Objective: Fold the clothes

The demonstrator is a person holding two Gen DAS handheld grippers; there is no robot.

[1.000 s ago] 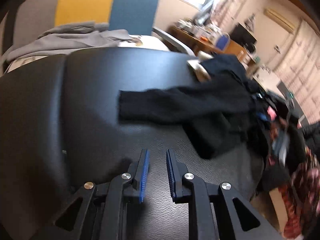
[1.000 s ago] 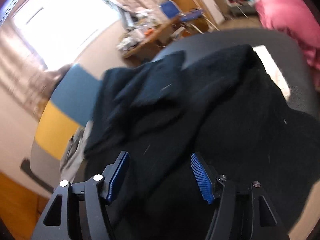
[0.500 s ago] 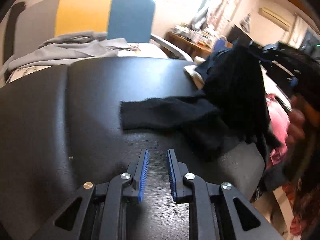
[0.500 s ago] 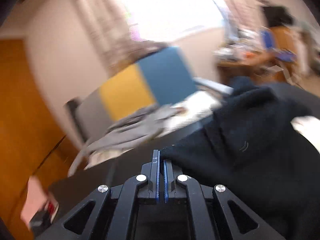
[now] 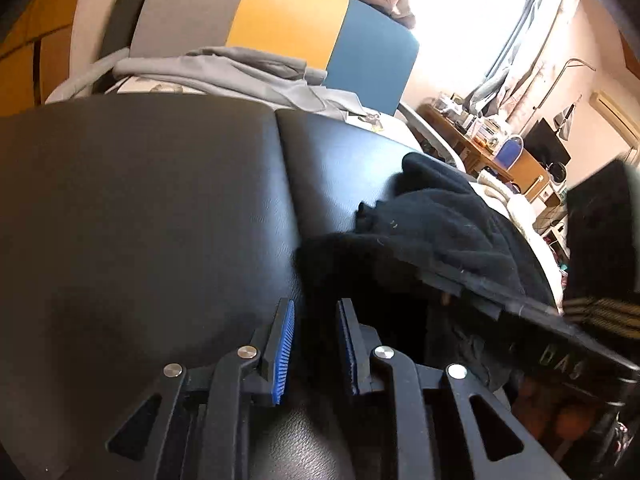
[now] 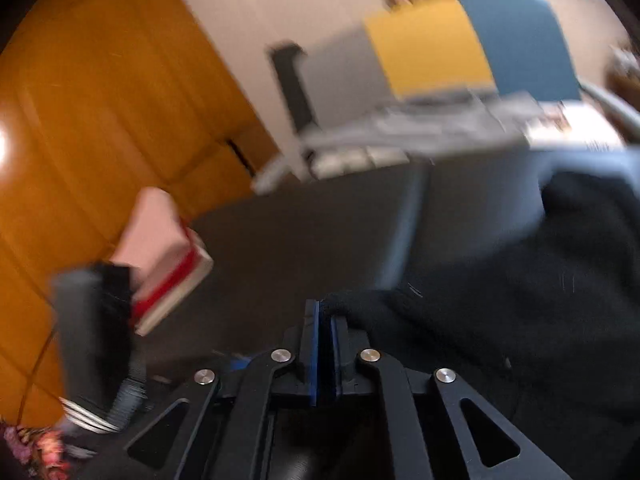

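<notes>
A black garment (image 5: 432, 236) lies bunched on the right side of the black padded table (image 5: 160, 208). My left gripper (image 5: 314, 316) hovers low over the table at the garment's left edge, jaws a little apart with nothing between them. My right gripper (image 6: 325, 316) is shut on an edge of the black garment (image 6: 520, 288), which trails off to the right over the table (image 6: 300, 240). The right wrist view is blurred by motion. The right gripper body crosses the lower right of the left wrist view.
A grey garment (image 5: 240, 72) lies on a grey, yellow and blue chair (image 5: 288, 24) behind the table. A desk with clutter (image 5: 492, 148) stands at the far right. The left hand and its gripper handle (image 6: 92, 320) show left, before an orange door (image 6: 100, 100).
My right gripper closed on the garment's edge and swept it leftward, bunching the garment. My left gripper moved closer to the garment, its gap unchanged.
</notes>
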